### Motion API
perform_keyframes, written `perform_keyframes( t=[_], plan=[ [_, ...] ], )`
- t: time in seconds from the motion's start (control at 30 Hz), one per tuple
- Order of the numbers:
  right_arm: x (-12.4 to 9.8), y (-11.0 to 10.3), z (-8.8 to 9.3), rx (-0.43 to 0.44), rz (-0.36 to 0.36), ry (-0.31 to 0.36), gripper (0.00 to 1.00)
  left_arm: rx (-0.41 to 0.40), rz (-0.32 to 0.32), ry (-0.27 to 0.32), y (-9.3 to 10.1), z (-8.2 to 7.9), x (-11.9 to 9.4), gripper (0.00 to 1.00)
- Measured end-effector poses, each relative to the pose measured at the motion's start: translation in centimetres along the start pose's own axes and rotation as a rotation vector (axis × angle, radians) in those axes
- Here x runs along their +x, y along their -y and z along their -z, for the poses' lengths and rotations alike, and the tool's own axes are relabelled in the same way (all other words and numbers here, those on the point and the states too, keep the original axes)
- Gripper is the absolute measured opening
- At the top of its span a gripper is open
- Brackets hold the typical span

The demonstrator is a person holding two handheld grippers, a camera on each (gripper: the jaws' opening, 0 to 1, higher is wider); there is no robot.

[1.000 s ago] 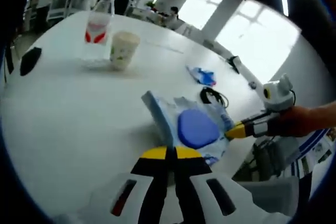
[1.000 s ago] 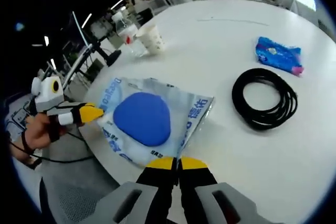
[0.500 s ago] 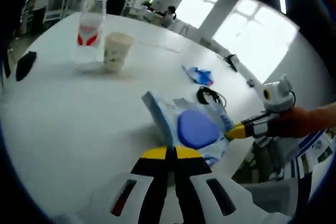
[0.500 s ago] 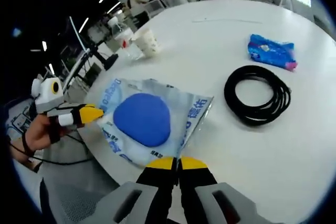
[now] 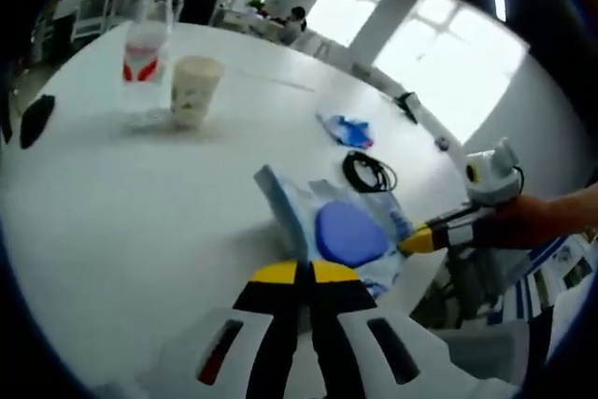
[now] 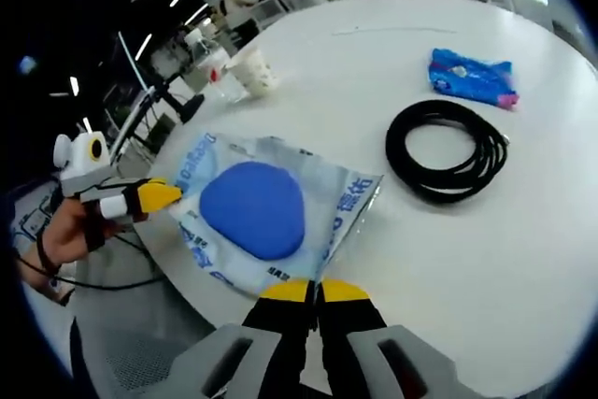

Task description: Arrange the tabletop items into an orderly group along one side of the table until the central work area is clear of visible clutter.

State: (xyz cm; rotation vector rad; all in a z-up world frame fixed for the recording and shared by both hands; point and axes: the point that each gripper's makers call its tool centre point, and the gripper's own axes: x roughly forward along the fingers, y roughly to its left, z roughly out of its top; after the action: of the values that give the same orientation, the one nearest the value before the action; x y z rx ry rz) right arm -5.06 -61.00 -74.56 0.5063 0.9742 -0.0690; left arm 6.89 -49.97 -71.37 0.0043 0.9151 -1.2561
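The round white desk (image 6: 448, 259) stood in a bright open office with strip lights and big windows. Each tool was pinched shut on one edge of a crinkly clear packet (image 6: 271, 221) holding a blue oval pad: left tool (image 5: 305, 273), right tool (image 6: 315, 291). At two o'clock lay a black cable coil (image 6: 447, 150) and a blue wrapper (image 6: 470, 80); at eleven, a paper cup (image 5: 193, 91) beside a plastic bottle (image 5: 144, 51).
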Motion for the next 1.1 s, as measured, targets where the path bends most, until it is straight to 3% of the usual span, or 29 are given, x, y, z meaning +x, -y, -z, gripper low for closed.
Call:
perform_keyframes(
  t=[0.6, 0.87, 1.1],
  plan=[
    [-0.5, 0.8, 1.3, 0.048, -0.002, 0.02, 0.0, 0.003, 0.024, -0.014, 1.1, -0.3, 0.5, 0.0],
    [-0.3, 0.7, 1.0, 0.048, -0.009, 0.039, 0.0, -0.008, 0.021, -0.012, 1.0, -0.6, 0.4, 0.0],
    [-1.5, 0.3, 0.3, 0.051, 0.0, 0.085, 0.0, -0.009, 0.028, -0.004, 1.1, -1.5, 0.9, 0.0]
  ],
)
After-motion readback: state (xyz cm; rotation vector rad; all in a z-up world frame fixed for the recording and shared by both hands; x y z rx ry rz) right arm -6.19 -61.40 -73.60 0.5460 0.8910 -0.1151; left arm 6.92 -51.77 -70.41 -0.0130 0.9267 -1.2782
